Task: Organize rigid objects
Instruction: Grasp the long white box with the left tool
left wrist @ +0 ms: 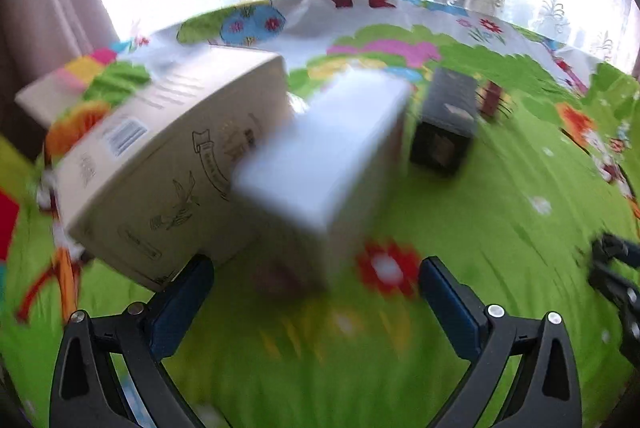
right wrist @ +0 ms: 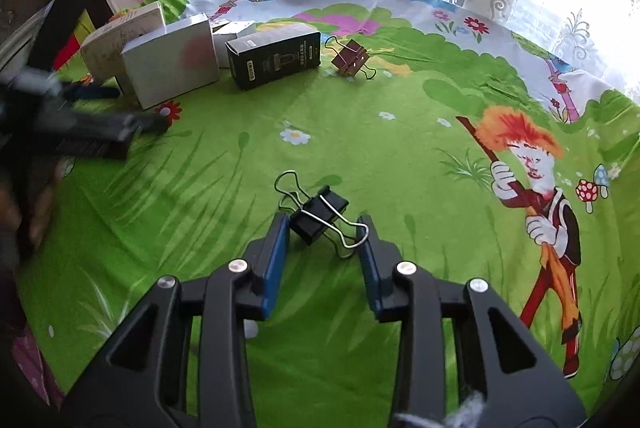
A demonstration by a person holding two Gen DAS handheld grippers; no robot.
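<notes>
My right gripper [right wrist: 323,230] is set at a medium opening, its blue-padded fingers [right wrist: 276,260] straddling the small black metal binder clip with silver wire handles [right wrist: 320,216], which lies on the green cartoon-printed cloth [right wrist: 400,156]. One wire loop sits against or very near the right pad; I cannot tell whether they touch. The jaws are not clamped on the clip.

My left gripper [left wrist: 316,280] stands wide and holds nothing. Just ahead of it are the glossy white rectangular carton [left wrist: 320,156] and, to its left, the larger cream cardboard box with line-drawn print and a barcode [left wrist: 160,164]. The left view is blurred, so contact between these two is uncertain. The dark grey-black printed carton [left wrist: 448,116] lies further back to the right, with a small brown binder clip [right wrist: 352,60] beyond it.

Hazards, as I judge them:

1. Clip rotation. The clip lies skewed between my right fingers. If the pads close on a wire handle and not the body, the handle is likely to pivot and the clip to swing or drop.
2. Cloth snag. The fingertips sit low over soft fabric; closing may pinch a fold and drag the cloth, shifting the boxes.
3. Box toppling. A left finger is close to the cream box's lower corner; a forward push could tip it into the white carton.
4. Blur suggests fast left-hand motion, which reduces placement accuracy.
</notes>
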